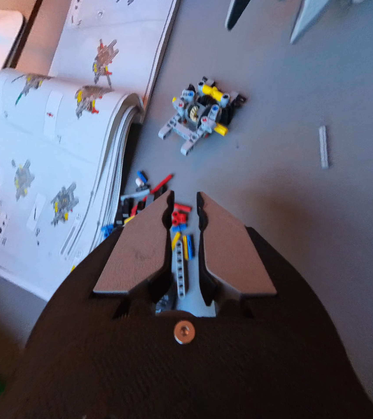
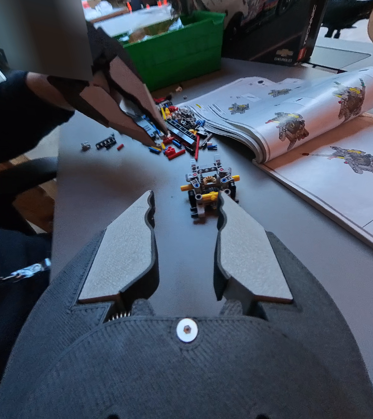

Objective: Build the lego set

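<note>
Two hand-held grippers are seen over a grey worktop.

The left hand-held gripper is held just above a heap of small loose plastic building pieces in red, blue, yellow, grey and black. Its two fingers are a little apart, and nothing is pinched between them. The small red pieces are seen through the gap, lying on the worktop below. From the other side, its fingertips are seen low in the heap, but a touch cannot be told.

The right hand-held gripper is spread wide and empty. One small half-built model of grey, black and yellow plastic pieces stands just past its tips, close to the right finger. Whether that finger touches the model cannot be told.

One thick open instruction booklet with white pages lies beside the heap. One loose long grey beam lies well apart on the worktop. One green plastic bin and one dark cardboard box stand at the far edge. The loose pieces are too many and too blurred to be counted.
</note>
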{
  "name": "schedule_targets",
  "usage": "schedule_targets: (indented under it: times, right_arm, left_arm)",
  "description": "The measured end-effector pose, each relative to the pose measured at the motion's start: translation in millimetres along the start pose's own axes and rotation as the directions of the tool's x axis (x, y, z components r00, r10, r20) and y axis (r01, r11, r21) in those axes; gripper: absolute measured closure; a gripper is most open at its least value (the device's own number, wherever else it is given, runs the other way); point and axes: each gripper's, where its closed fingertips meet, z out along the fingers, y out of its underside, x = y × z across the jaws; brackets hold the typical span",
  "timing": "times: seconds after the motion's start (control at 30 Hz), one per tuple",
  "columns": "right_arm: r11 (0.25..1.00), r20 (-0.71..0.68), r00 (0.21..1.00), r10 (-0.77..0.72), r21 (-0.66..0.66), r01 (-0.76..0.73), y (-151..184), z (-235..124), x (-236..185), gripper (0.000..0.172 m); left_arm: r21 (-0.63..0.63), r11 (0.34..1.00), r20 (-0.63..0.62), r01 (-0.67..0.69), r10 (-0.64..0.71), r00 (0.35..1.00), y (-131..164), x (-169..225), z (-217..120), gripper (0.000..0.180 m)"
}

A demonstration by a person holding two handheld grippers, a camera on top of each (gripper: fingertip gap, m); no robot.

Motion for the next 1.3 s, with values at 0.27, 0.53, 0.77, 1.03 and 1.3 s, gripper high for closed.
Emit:
schedule_targets:
  times: [0.27,0.53,0.77,1.03,1.3]
  right_arm:
    - [0.969,0.009,0.994,-0.111,-0.221,0.110,21,25,25,0.103]
    - [0.903,0.097,0.983,-0.155,-0.389,0.181,42,44,32,0.095]
    - [0.932,0.126,0.979,-0.159,-0.309,0.191,31,38,27,0.106]
    - [0.911,0.200,0.957,-0.212,-0.313,0.267,37,36,12,0.108]
    - [0.876,0.220,0.935,-0.279,-0.340,0.342,45,36,7,0.111]
  left_arm:
    - [-0.122,0.992,-0.125,-0.035,0.019,0.992,-17,4,51,0.159]
    - [-0.058,0.995,-0.110,-0.080,0.074,0.991,-26,16,57,0.173]
    - [-0.040,0.998,-0.160,-0.044,0.037,0.986,-26,47,56,0.175]
    - [-0.026,0.997,-0.258,0.077,-0.081,0.963,-37,54,37,0.154]
    - [-0.060,0.996,-0.221,0.067,-0.078,0.972,-31,56,55,0.126]
